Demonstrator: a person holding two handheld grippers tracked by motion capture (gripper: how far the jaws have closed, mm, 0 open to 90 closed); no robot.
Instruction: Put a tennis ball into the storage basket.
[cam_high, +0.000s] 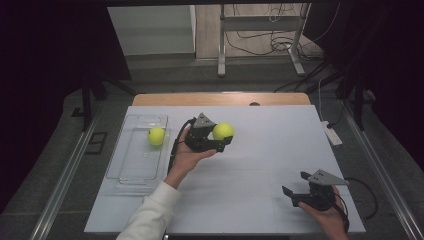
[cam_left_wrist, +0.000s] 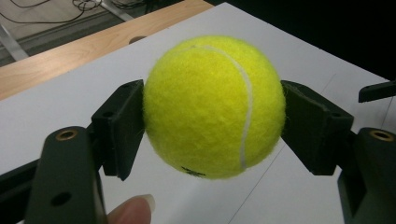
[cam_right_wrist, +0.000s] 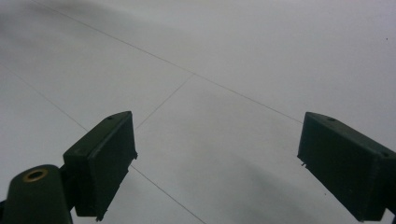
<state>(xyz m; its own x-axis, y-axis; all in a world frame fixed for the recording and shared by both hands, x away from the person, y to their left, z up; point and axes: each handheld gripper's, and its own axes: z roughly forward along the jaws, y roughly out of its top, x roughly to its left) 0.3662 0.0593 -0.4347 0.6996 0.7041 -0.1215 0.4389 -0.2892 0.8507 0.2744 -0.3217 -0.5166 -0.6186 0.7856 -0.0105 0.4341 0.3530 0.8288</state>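
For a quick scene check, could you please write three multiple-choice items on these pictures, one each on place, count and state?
1. Where does the free ball lie?
A in the clear tray
B on the floor
C on the wooden edge

2. How many balls show in the high view?
A one
B two
C four

3. How is the right tool?
A shut on a ball
B open, nothing between
C shut on a cable

Answers: 1 A, it sits inside the tray walls; 2 B, one in the tray, a held ball in the left tool; 3 B, jaws apart over bare table.
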